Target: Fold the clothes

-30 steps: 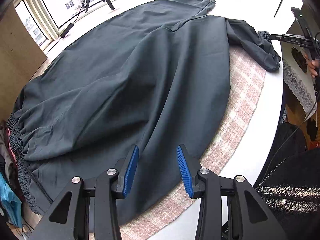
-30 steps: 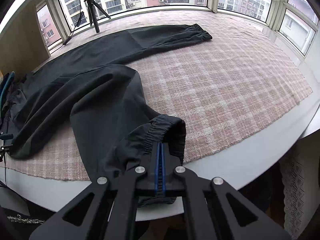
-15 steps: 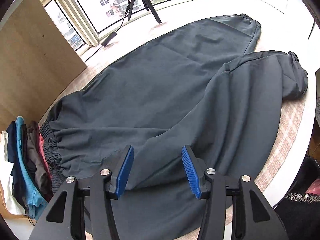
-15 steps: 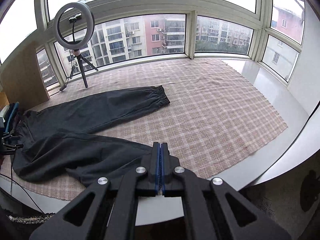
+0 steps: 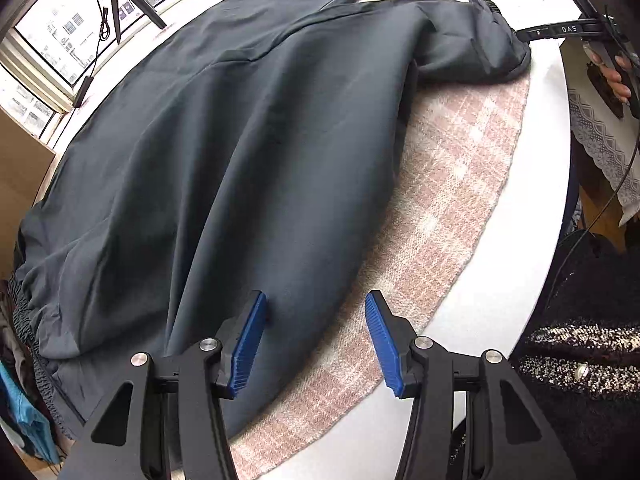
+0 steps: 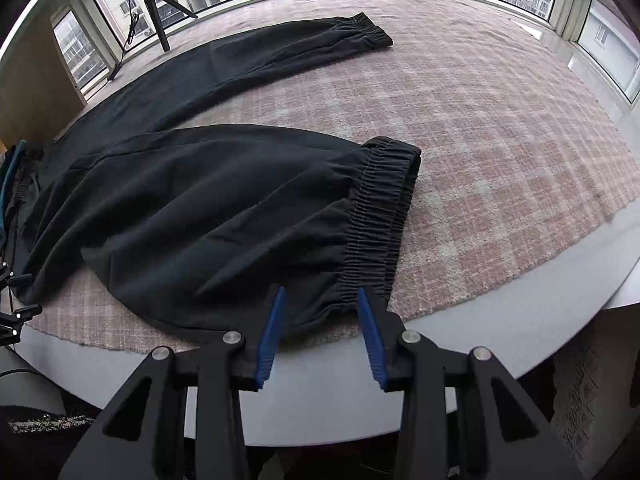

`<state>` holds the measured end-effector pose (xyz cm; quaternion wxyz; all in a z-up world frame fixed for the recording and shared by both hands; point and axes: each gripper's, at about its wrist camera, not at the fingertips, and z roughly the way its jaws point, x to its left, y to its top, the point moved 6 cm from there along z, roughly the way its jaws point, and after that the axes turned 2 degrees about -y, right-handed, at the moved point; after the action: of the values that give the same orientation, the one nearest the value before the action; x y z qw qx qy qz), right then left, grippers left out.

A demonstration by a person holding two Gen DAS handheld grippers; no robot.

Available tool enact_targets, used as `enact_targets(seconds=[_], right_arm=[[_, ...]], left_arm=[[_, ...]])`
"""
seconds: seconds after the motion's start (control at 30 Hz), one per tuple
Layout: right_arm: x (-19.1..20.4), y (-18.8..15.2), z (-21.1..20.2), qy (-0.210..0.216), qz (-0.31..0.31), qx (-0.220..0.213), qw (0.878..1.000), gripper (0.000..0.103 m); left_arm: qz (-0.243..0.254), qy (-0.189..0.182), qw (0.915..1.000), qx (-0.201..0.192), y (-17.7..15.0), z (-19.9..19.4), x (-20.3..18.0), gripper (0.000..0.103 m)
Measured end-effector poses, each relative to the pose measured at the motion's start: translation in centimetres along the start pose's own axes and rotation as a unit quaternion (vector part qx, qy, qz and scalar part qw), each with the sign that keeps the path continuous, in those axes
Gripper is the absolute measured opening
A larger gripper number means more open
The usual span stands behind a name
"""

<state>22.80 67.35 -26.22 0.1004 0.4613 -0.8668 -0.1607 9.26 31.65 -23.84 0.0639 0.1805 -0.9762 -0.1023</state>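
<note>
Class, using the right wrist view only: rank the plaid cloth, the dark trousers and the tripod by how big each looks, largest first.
1. plaid cloth
2. dark trousers, close behind; nearness to the camera enlarges them
3. tripod, far off, clearly smallest

A pink plaid cloth covers most of the white tabletop, stopping short of its near edge. A black tripod stands at the far left corner by the windows. Folded garments are stacked off the left edge.

Dark grey trousers; pink-white checked cloth; white table; blue pads, black tool.
</note>
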Motion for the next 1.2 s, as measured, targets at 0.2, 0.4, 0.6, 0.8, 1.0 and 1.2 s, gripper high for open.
enact_targets(seconds=[0.2, 0.4, 0.6, 0.8, 1.0, 1.2], right_arm=[[1.2, 1.1, 0.9, -0.012, -0.04, -0.012, 0.999, 0.0], [1.0, 2.8, -3.9, -0.011, -0.049, -0.075, 0.996, 0.0], [-2.6, 5.1, -7.6, -0.037, -0.03, -0.092, 0.995, 0.001], [-2.6, 3.3, -2.7, 0.02, 0.005, -0.021, 1.0, 0.044], [-1.3, 1.0, 0.6, -0.038, -0.029, 0.006, 0.999, 0.045], [-0.4, 0.4, 1.1, -0.022, -0.029, -0.008, 0.999, 0.04]], left_arm=[[-0.028, -0.018, 0.9994, -0.009, 0.9, 0.2, 1.9, 0.002], [-0.052, -0.036, 0.9968, -0.05, 1.3, -5.0, 4.1, 0.001], [-0.045, -0.079, 0.9943, -0.057, 0.8, -10.7, 3.5, 0.002], [-0.023, -0.047, 0.9982, 0.028, -2.0, -7.8, 3.1, 0.019], [-0.118, -0.005, 0.993, 0.005, -4.0, -8.4, 7.9, 0.021], [-0.234, 0.009, 0.9719, -0.02, -8.8, -9.2, 12.6, 0.024]])
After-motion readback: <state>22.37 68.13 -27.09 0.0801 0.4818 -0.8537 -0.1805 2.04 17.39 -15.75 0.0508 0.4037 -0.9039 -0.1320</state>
